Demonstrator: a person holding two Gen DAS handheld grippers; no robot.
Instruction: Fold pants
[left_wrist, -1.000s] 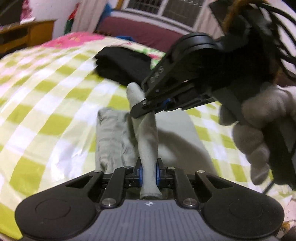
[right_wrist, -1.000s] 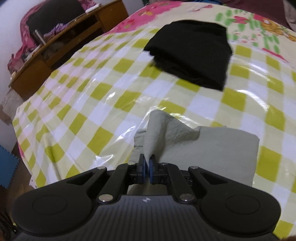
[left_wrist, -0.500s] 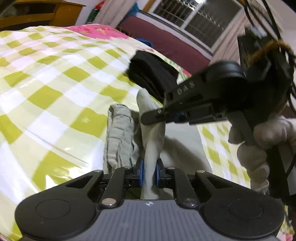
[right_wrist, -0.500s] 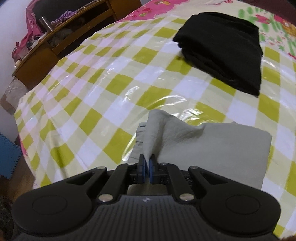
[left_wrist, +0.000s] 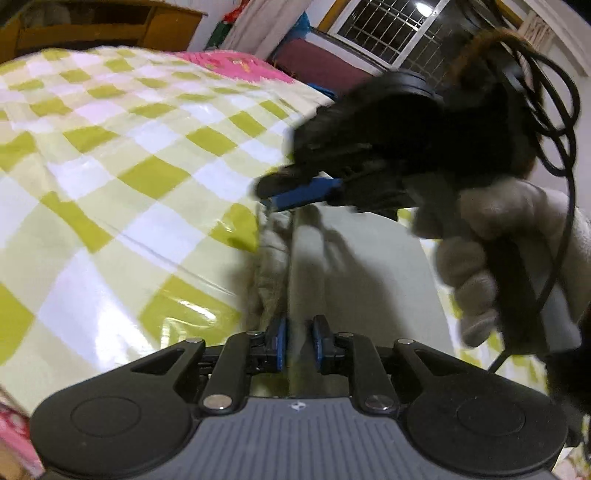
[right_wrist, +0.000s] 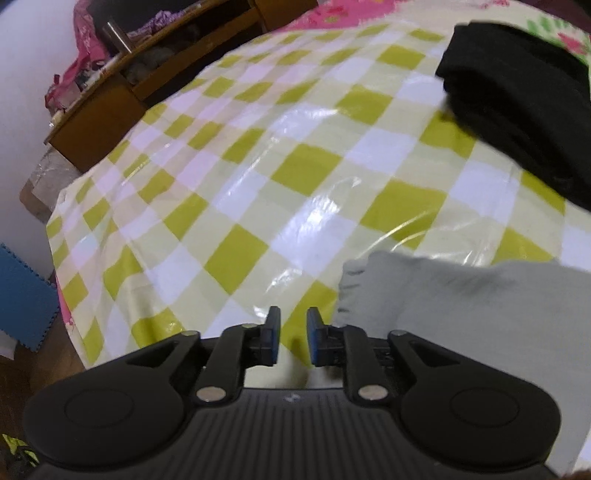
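The pale grey pants (left_wrist: 369, 273) lie folded on the checked bed cover; they also show at the lower right of the right wrist view (right_wrist: 480, 306). My left gripper (left_wrist: 298, 345) is shut loosely on a raised fold of the pants, the cloth still between its blue pads. My right gripper (right_wrist: 293, 341) is open and empty, just left of the pants' edge. In the left wrist view the right gripper (left_wrist: 295, 192) hovers over the far end of the fold, held by a gloved hand (left_wrist: 491, 251).
A folded black garment (right_wrist: 524, 122) lies on the bed at the far right. The yellow-green checked cover (right_wrist: 258, 177) has a shiny plastic sheet on it. A wooden shelf unit (right_wrist: 122, 81) stands beyond the bed's left edge. A blue floor mat (right_wrist: 22, 295) lies below.
My right gripper has opened and let go of the pants' fold, and has swung left off the cloth. My left gripper's pads have spread a little but still hold the fold.
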